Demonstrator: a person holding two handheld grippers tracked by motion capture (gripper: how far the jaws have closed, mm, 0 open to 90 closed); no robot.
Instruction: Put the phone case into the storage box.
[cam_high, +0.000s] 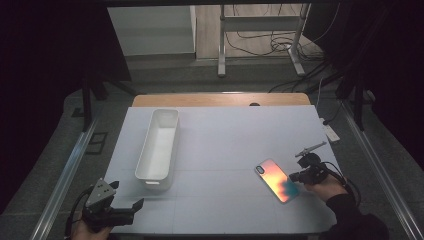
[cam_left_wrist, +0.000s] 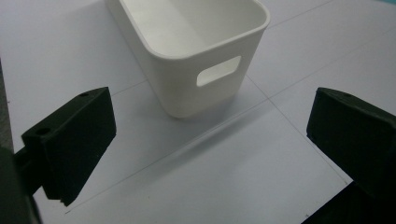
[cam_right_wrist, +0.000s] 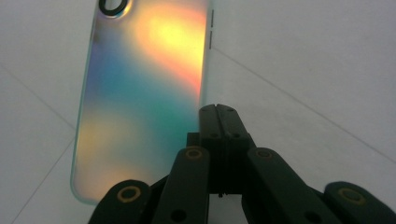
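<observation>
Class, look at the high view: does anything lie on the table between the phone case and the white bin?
Nothing visible does. The table is bare between the phone case and the white bin. The shut right gripper sits at the case's far side.

One phone case (cam_high: 278, 180) — one white bin (cam_high: 158, 149)

My table (cam_high: 220, 150) has a pale, matte top crossed by thin seam lines, with a strip of bare wood showing along its far edge. Two things lie directly on it. A long white bin (cam_high: 158, 149) stands left of centre, running away from me, open side up, with a slot handle cut into its near end (the left gripper view shows that slot plainly). Well apart, toward my right, a phone case (cam_high: 278, 180) lies flat, its iridescent back shimmering orange and teal.
</observation>
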